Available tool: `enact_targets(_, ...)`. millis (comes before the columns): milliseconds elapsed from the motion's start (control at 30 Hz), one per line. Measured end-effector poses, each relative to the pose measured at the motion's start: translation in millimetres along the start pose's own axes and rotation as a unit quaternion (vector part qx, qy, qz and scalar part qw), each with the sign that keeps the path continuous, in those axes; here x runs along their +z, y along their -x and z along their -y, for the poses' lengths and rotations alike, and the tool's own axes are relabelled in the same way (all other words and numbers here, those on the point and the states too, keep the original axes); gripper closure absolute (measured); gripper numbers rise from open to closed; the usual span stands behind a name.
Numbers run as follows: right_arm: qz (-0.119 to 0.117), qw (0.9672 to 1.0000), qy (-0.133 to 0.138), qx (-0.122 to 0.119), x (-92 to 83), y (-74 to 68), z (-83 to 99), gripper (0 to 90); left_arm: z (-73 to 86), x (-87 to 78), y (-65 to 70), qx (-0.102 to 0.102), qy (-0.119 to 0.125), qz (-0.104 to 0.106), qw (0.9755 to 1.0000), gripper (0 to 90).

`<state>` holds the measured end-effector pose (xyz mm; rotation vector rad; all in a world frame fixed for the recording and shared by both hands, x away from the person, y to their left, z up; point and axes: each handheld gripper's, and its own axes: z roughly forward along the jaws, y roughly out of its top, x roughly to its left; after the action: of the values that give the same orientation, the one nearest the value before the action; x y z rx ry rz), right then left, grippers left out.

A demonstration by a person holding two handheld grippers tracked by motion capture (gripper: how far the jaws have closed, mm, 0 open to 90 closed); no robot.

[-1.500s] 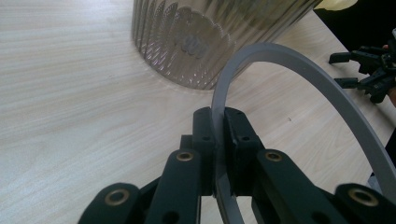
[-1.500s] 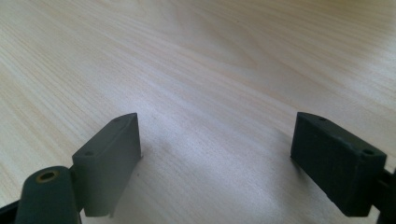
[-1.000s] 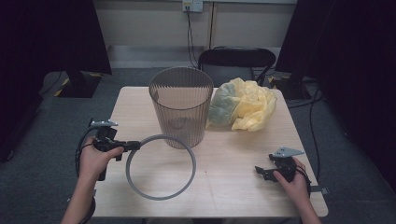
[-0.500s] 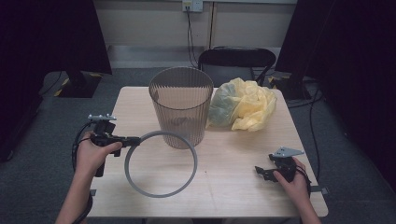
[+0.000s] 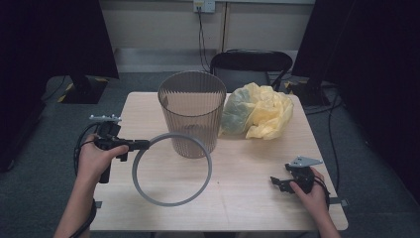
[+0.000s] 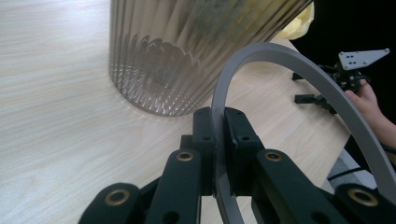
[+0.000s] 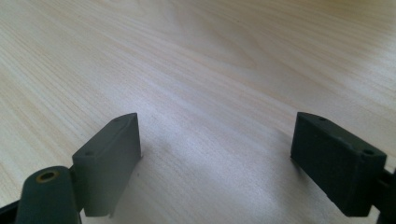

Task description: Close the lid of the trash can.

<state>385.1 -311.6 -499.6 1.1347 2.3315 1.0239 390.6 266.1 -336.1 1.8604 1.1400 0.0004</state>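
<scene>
Grey plastic ring [image 5: 171,169], a thin flat hoop that looks made to clip onto a bin's rim, is what we have in hand: our left tool [image 5: 140,145] has its jaws pinched tight on the hoop's near edge, with the band standing edgewise between the pads in the left gripper view [image 6: 215,154]. We hold the hoop just off the pale wooden worktop [image 5: 247,163], tilted, its far arc crossing in front of the ribbed translucent grey wastebasket [image 5: 191,113]. We judge this to be the carrying step, the hoop lifted and on its way toward the basket.

Next we would need to raise it clear of the basket's mouth, level it, and centre it over the rim before lowering. The crumpled yellow plastic bag [image 5: 257,110] lies just right of the basket, not yet inside, so whether the bag should go in first is a choice we cannot settle from here.

Our left forearm comes in low from the near edge, the fist wrapped round the handle and the tool pointing level toward the right. Our right tool [image 5: 278,182] rests on the worktop at the near right corner, jaws spread wide on nothing, with bare wood between its pads [image 7: 112,154].
</scene>
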Motion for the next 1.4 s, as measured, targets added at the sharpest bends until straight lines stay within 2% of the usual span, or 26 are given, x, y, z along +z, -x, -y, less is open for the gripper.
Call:
enact_targets(300, 0.000, 1.0000, 0.000, 0.000, -0.1, 0.0, 0.0, 14.9, -9.9, -10.2, 6.5, 0.004, 0.005, 0.011, 0.9999, 84.0)
enact_targets(633, -0.001, 1.0000, 0.000, 0.000, 0.0, 0.0, 0.0, 14.9, -24.1, -19.1, 16.4, 0.018, 0.005, 0.008, 0.9998, 84.0)
enact_targets(900, 0.000, 1.0000, 0.000, 0.000, 0.0, 0.0, 0.0, 14.9, -34.2, -26.7, 24.9, 0.019, 0.007, 0.008, 0.9998, 84.0)
enact_targets(933, 0.000, 1.0000, 0.000, 0.000, 0.0, 0.0, 0.0, 15.0, -35.7, -28.1, 25.5, 0.025, 0.008, 0.006, 0.9996, 84.0)
enact_targets(1400, 0.000, 1.0000, 0.001, 0.000, 0.2, 0.1, 0.0, 14.9, -54.1, -46.0, 38.8, 0.029, 0.010, 0.001, 0.9995, 84.0)
